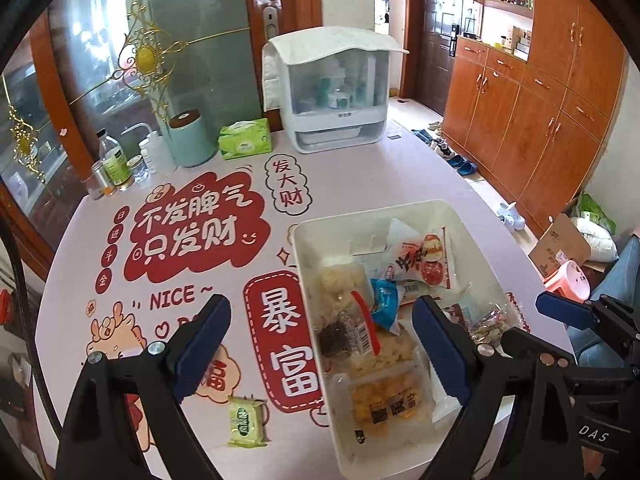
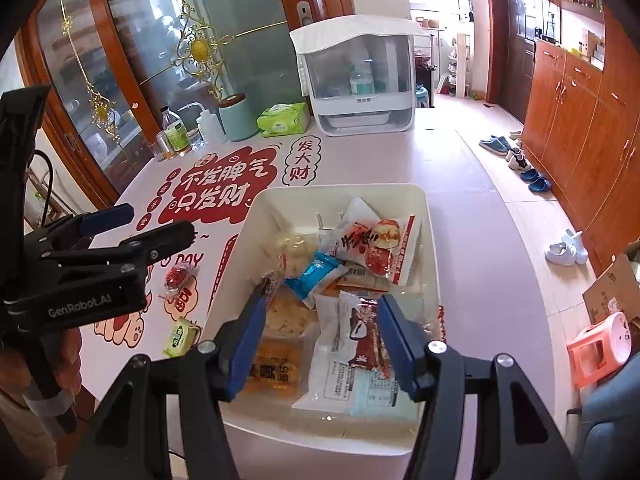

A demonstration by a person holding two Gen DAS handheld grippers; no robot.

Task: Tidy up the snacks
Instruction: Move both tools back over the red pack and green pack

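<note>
With both the left gripper [image 1: 320, 344] and right gripper [image 2: 320, 344] fingers wide and empty, the small green snack pack [image 1: 247, 422] on the bench [image 1: 420, 168] looks light and crinkly, best pinched across its flat middle.

Pale pink bench [image 1: 400, 168] printed with red cartoon lettering, backed by a frosted glass partition [image 1: 200, 40] in orange-brown wood with gilt scrollwork. Against it, a white lidded storage box [image 1: 328, 92], a green tissue pack [image 1: 244, 138], a mint canister [image 1: 188, 136] and a few small bottles [image 1: 114, 164]. To the right, tall wooden cabinets [image 1: 532, 120] with metal handles, open shelves above them, a dark brown door [image 1: 438, 32] at the far end. Beige tiled floor [image 2: 472, 120], daylit from a bright doorway, strewn with slippers and shoes [image 2: 520, 160]. Near the right edge, a cardboard box [image 2: 612, 284] and a pink plastic stool [image 2: 600, 344].
</note>
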